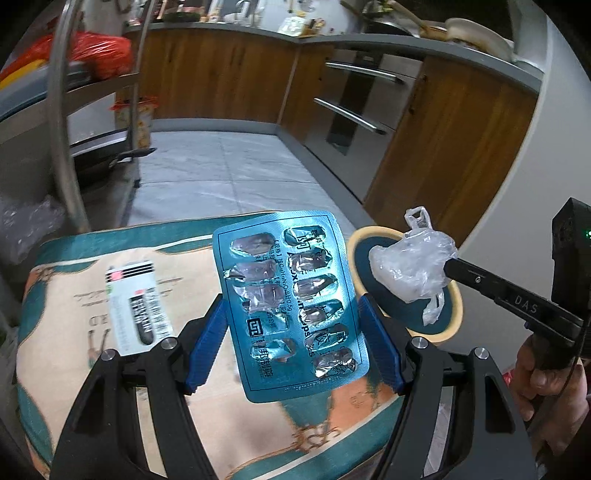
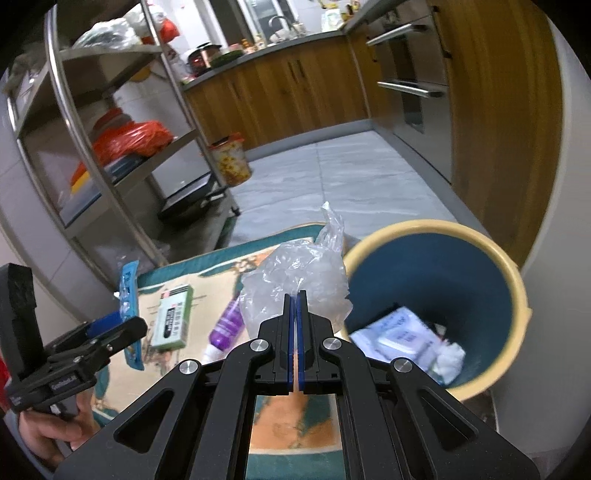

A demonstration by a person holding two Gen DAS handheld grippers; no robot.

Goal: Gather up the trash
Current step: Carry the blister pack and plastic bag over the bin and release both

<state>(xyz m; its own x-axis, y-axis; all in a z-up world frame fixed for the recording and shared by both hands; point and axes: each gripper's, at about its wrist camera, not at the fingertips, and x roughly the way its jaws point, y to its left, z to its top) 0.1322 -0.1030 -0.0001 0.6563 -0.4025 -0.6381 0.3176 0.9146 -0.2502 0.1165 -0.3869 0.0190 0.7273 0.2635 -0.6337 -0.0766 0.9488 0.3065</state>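
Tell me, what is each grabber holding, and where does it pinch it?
The left gripper pinches the empty blue pill pack by its two long side edges. The right gripper pinches the crumpled clear plastic bag at its near bottom edge.

I see a teal-bordered printed cloth surface (image 2: 295,424) carrying a green-and-white box (image 2: 171,322) and purple tube (image 2: 224,328) (slightly blurred).

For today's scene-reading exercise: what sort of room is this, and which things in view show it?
Most likely a home kitchen: wooden cabinets under a cluttered countertop, a built-in oven, and a metal rack of supplies.
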